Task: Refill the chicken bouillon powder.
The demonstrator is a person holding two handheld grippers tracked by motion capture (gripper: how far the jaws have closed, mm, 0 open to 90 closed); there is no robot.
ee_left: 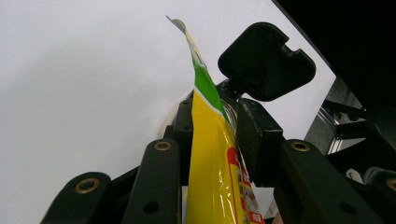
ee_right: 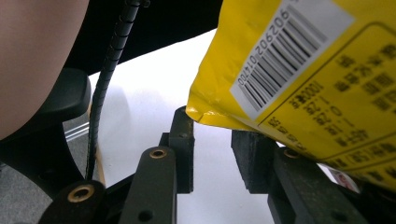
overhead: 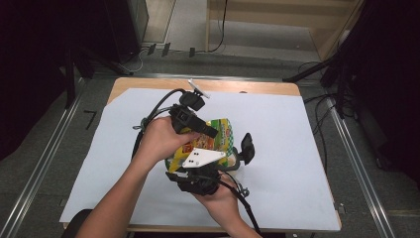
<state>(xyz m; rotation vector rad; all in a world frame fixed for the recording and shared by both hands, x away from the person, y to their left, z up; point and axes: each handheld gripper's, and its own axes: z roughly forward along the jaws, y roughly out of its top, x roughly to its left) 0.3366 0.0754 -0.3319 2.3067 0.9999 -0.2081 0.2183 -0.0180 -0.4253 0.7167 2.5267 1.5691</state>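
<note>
Packet first: one yellow-and-green snack bag (overhead: 210, 144), printed and glossy, held up off the white sheet (overhead: 297, 148) near the middle of the table (overhead: 257, 87), between my two hands. There is just the one bag, and nothing else loose on the sheet that I can make out.

My left gripper (ee_left: 219, 135) has its jaws pressed onto the bag's thin sealed edge; in the left gripper view the yellow film runs straight up between the two pads and the green tip pokes out above them. I judge I hold it by the seam because that flat strip gives the pads something firm to bite, while the puffed body would slip or crush.

My right gripper (ee_right: 212, 154) sits under the bag's lower corner, where the barcode panel shows. Its jaws stand apart with white sheet visible through the gap, and the corner rests over one pad rather than between both. So it is spread, not yet pinching; I read it as lined up to take the opposite edge, perhaps to steady or pull the bag.

Count: one bag, two grippers, two hands, one sheet, one table. Beyond the table there are dark stands and cables on the floor.
</note>
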